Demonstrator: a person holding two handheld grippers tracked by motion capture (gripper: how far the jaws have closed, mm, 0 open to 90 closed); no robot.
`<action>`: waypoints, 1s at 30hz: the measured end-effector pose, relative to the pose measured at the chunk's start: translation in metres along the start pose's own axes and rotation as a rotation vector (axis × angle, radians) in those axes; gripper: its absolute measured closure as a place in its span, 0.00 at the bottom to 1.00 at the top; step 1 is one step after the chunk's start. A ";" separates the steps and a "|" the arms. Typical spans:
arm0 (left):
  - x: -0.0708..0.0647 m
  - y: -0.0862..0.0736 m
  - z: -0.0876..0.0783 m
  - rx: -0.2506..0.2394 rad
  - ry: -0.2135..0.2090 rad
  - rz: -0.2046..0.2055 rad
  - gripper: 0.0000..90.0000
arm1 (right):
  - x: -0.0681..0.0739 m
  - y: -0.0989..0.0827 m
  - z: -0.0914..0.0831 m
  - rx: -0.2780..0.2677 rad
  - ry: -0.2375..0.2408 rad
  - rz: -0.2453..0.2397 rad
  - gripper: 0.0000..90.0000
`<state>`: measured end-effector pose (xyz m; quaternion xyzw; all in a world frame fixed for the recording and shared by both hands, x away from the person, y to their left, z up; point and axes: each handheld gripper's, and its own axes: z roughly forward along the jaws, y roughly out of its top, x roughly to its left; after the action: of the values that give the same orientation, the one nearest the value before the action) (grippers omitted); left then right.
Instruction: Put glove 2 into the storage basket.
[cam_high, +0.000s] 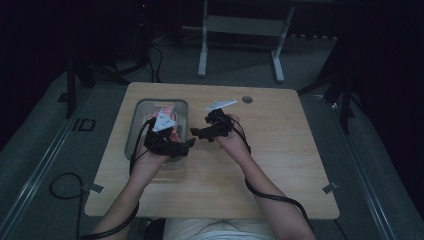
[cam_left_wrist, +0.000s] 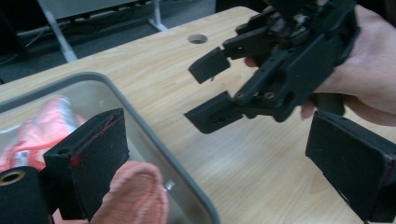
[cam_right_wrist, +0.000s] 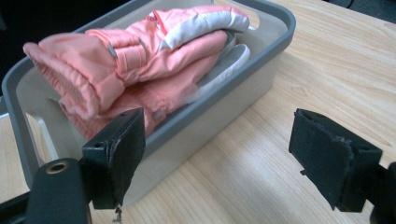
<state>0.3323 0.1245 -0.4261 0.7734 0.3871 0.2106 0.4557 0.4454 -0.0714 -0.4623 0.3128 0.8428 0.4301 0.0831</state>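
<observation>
Gloves (cam_right_wrist: 154, 60), pink and white, lie piled inside the grey tub (cam_right_wrist: 275, 42) at the table's (cam_high: 280, 165) left side. I see my left gripper (cam_high: 187, 143) spread wide at the tub's near rim, holding nothing. My right gripper (cam_high: 194, 133) is also wide, empty, just beside the tub, facing the left one.

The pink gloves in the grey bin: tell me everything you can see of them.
The pink gloves are padded, salmon-pink winter gloves with white panels near the fingers and grey palms. They look like quilted fabric, with ribbed cuffs and a small strap with a buckle at the wrist. They lie stacked, one on the other, inside the grey bin, reaching above its rim. Neither gripper touches them in the right gripper view.
</observation>
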 end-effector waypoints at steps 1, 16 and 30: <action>0.000 0.000 0.000 0.000 0.000 0.000 0.06 | 0.000 -0.002 0.000 0.003 -0.001 -0.002 0.21; -0.030 -0.018 0.000 0.000 -0.057 0.036 0.06 | -0.005 -0.027 -0.005 0.008 -0.023 -0.007 0.20; -0.057 -0.038 0.008 0.048 -0.101 0.083 0.06 | -0.006 -0.052 0.001 0.022 -0.024 -0.013 0.19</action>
<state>0.2878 0.0859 -0.4617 0.8090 0.3362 0.1805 0.4471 0.4268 -0.0970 -0.5041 0.3133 0.8485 0.4163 0.0928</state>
